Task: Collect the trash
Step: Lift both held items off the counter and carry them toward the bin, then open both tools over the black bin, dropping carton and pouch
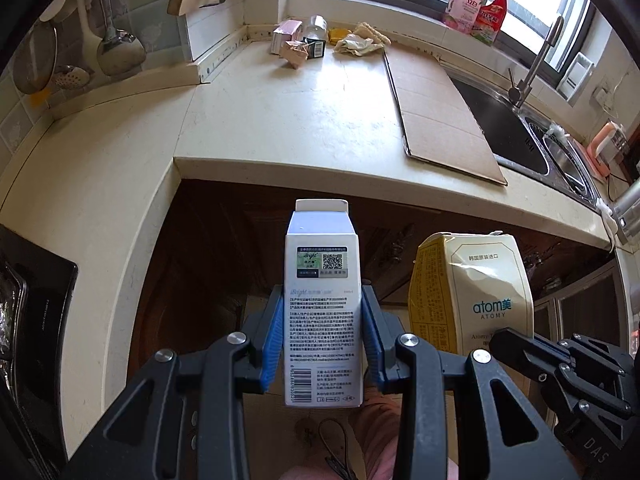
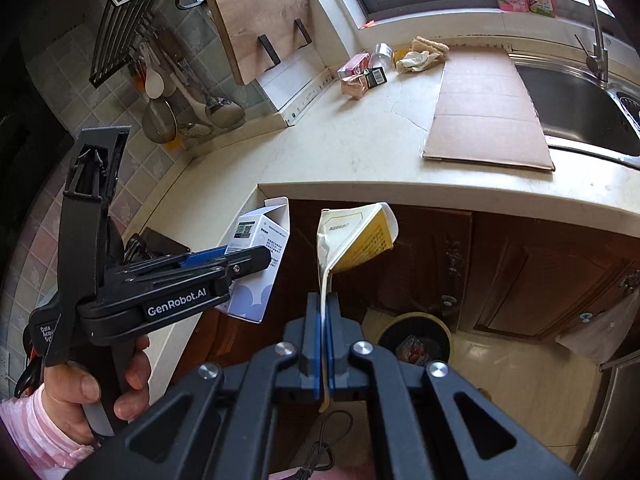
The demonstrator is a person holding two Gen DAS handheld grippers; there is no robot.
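My left gripper is shut on a white and blue carton box and holds it upright in front of the counter edge; the box also shows in the right wrist view. My right gripper is shut on a flattened cream and yellow Atomy bag, which also shows in the left wrist view. Both are held off the counter, above the floor. A round trash bin stands on the floor below the bag. More trash lies at the counter's far corner: small boxes, a jar, crumpled paper.
A flat cardboard sheet lies on the cream countertop beside the steel sink with its tap. Utensils and a wooden cutting board hang on the tiled wall. Dark wooden cabinets stand below. A stove is at left.
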